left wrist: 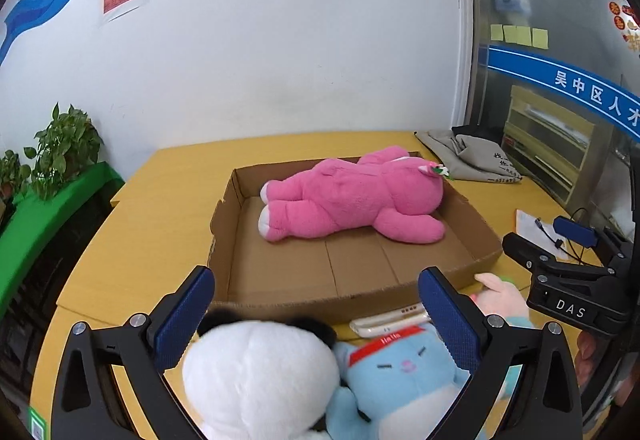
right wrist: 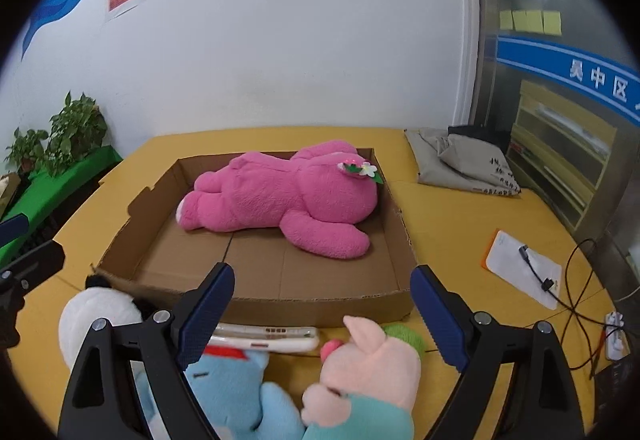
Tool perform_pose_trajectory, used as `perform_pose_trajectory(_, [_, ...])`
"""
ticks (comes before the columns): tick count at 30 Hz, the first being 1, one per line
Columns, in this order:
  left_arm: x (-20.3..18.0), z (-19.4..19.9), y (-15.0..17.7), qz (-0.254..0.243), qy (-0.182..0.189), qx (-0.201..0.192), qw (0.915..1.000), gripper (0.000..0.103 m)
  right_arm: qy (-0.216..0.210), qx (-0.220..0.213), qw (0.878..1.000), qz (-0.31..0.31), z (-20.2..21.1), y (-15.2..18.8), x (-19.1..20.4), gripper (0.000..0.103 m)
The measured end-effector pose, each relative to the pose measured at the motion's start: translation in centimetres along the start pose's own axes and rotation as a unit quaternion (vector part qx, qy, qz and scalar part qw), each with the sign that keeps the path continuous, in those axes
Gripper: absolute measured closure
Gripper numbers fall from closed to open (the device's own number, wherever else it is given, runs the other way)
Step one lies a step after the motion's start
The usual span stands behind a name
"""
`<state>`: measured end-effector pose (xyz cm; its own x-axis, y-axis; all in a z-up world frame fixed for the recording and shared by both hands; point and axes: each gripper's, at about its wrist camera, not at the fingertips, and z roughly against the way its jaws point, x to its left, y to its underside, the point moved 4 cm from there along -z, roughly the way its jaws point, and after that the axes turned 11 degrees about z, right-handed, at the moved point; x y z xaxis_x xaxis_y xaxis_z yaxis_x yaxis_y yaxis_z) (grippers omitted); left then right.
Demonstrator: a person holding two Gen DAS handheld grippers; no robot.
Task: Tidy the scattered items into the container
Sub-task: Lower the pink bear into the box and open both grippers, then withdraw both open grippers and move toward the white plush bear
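A shallow cardboard box (left wrist: 288,292) (right wrist: 304,300) sits on the yellow table, with a pink plush bear (left wrist: 352,195) (right wrist: 280,199) lying inside it. In front of the box lie a white panda plush (left wrist: 256,372) (right wrist: 96,316), a blue cat plush (left wrist: 400,372) (right wrist: 236,388), a pink pig plush (left wrist: 500,298) (right wrist: 372,360) and a white phone case (left wrist: 388,322) (right wrist: 264,338). My left gripper (left wrist: 316,320) is open above the panda and the cat. My right gripper (right wrist: 324,316) is open above the pig; it also shows in the left wrist view (left wrist: 568,260).
A grey folded bag (left wrist: 472,155) (right wrist: 464,163) lies at the table's back right. A white card with a cable (right wrist: 524,268) lies to the right of the box. Potted plants (left wrist: 60,147) on a green ledge stand to the left. A wall runs behind the table.
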<state>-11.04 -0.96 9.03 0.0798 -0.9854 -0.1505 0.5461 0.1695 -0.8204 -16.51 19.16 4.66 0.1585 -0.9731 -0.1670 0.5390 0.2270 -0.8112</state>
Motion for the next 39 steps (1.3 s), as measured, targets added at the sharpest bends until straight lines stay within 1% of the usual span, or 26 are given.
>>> perform_pose_trajectory(3, [-0.1, 1.1, 0.5, -0.002, -0.008, -0.008, 0.9999, 0.0, 0.006, -0.013, 1.0, 0.015, 1.9, 0.1, 0.8, 0.013])
perform_pose_trajectory(5, [-0.1, 1.9, 0.8, -0.003, -0.002, -0.008, 1.0, 0.0, 0.003, -0.017, 1.0, 0.021, 2.8, 0.2, 1.3, 0.013])
perform_pose_trajectory(7, [0.1, 2.4, 0.9, 0.007, 0.007, -0.009, 0.9999, 0.0, 0.007, -0.019, 0.999, 0.024, 3.4, 0.3, 1.5, 0.013])
perform_pose_trajectory(9, [0.5, 2.8, 1.1, 0.021, 0.009, -0.011, 0.9997, 0.0, 0.006, -0.02, 0.999, 0.026, 3.9, 0.4, 1.7, 0.013])
perform_pose_trajectory(12, [0.7, 2.9, 1.4, 0.029, 0.011, -0.009, 0.9995, 0.0, 0.007, -0.02, 0.999, 0.033, 4.4, 0.7, 1.9, 0.013])
perform_pose_trajectory(23, [1.0, 2.7, 2.0, 0.033, 0.015, -0.001, 0.9994, 0.0, 0.008, -0.008, 1.0, 0.026, 3.9, 1.4, 2.1, 0.013])
perform_pose_trajectory(30, [1.3, 2.8, 2.4, 0.036, 0.021, 0.004, 0.9991, 0.0, 0.008, -0.007, 1.0, 0.029, 4.0, 1.8, 2.3, 0.013])
perform_pose_trajectory(35, [1.9, 2.7, 2.8, 0.04, 0.017, 0.011, 0.999, 0.0, 0.005, -0.004, 1.0, 0.022, 3.8, 2.0, 2.4, 0.013])
perform_pose_trajectory(39, [2.2, 2.7, 3.0, 0.039, 0.022, 0.015, 0.9989, 0.0, 0.005, -0.004, 1.0, 0.028, 3.7, 2.0, 2.8, 0.013])
